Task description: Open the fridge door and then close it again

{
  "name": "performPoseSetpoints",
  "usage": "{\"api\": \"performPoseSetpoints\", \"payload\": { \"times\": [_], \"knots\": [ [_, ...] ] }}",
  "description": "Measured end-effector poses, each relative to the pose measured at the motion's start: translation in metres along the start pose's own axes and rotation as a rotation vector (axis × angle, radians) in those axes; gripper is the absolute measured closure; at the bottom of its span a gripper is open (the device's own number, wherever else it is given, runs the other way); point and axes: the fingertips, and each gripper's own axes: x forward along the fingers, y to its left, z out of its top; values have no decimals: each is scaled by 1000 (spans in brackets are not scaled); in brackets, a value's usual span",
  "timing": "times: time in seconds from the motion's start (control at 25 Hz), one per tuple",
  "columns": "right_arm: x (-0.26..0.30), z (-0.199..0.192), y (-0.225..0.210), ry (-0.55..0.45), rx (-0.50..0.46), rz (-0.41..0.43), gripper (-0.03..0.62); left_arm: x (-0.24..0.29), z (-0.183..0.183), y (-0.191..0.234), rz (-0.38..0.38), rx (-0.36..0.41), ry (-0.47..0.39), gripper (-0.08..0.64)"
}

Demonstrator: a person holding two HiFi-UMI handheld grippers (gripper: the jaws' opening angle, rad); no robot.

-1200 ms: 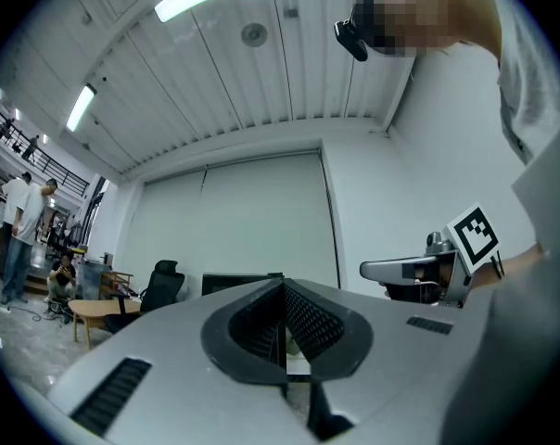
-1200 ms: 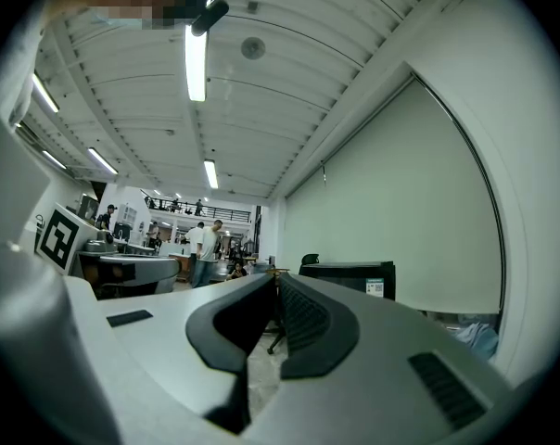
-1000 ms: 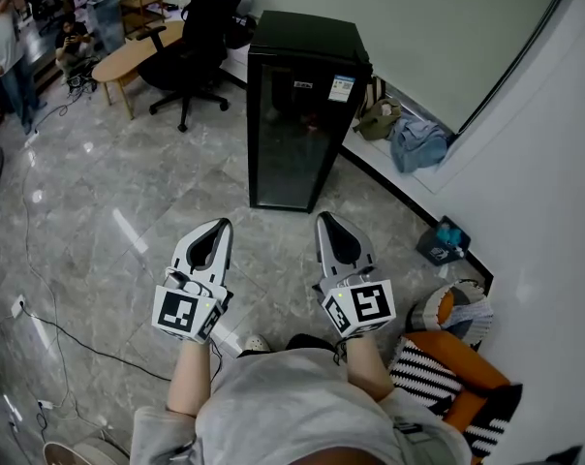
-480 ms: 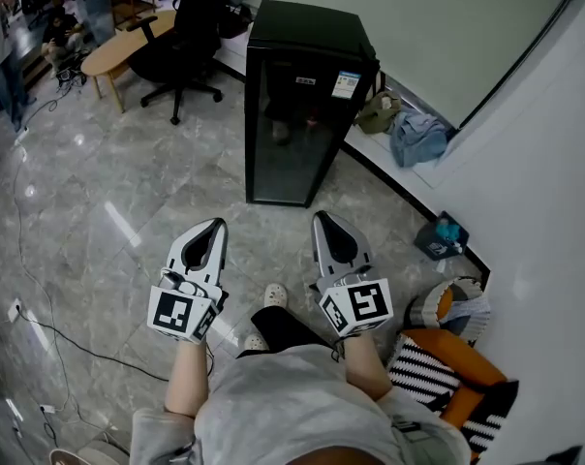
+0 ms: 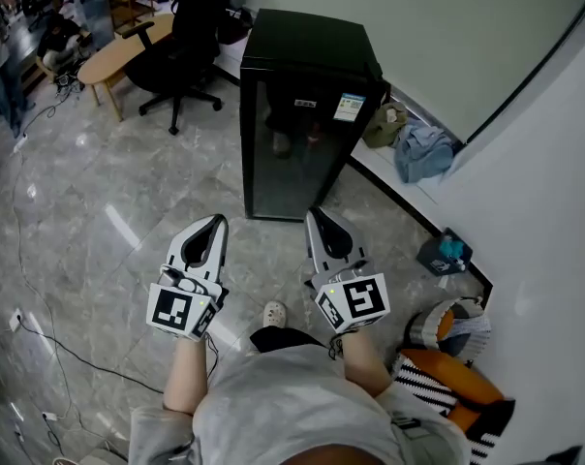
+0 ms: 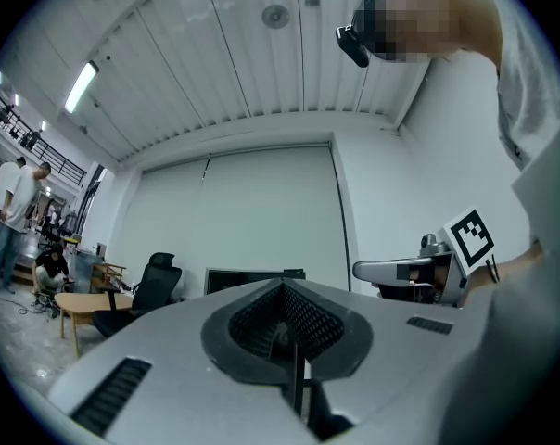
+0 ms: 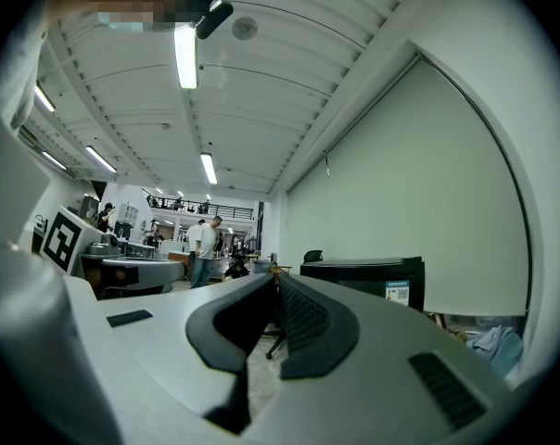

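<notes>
A black mini fridge [image 5: 307,61] with a dark glass door [image 5: 291,153] stands against the wall, door closed, with a small label near the door's top right. My left gripper [image 5: 218,223] and right gripper [image 5: 316,215] are held side by side, level, pointing at the fridge and a short way from its front. Both are shut and hold nothing. In the left gripper view the jaws meet at the left gripper's [image 6: 283,287] tip, with the fridge [image 6: 252,279] low behind them. In the right gripper view the fridge [image 7: 363,276] stands to the right of the right gripper's [image 7: 276,278] tip.
A black office chair [image 5: 191,27] and a wooden table [image 5: 118,56] stand left of the fridge. Bags and clothes [image 5: 418,148] lie along the wall on the right. A striped and orange bundle [image 5: 457,381] lies by my right side. A cable [image 5: 41,329] crosses the floor at left.
The fridge has come nearer and larger in the head view as the person stepped toward it. Both grippers moved forward together and stayed shut.
</notes>
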Motion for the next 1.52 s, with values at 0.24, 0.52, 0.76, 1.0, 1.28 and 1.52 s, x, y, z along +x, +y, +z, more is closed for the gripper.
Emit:
{"api": "performPoseSetpoints", "payload": {
  "times": [0.24, 0.52, 0.76, 1.0, 1.28, 1.52],
  "knots": [
    [44, 0, -35, -21, 11, 29, 566, 51, -2, 16, 10, 20, 3, 545],
    [74, -9, -62, -22, 23, 51, 566, 80, -13, 30, 30, 42, 41, 545],
    [99, -15, -68, -10, 35, 57, 566, 97, -15, 52, 48, 27, 35, 545],
    [135, -18, -74, 5, 40, 31, 566, 123, -21, 80, 21, 17, 56, 545],
    [183, -20, -80, 6, 47, -26, 566, 153, -27, 123, -34, 12, 79, 545],
    [220, -28, -81, 19, 47, -85, 566, 177, -38, 159, -96, 10, 102, 545]
  ]
}}
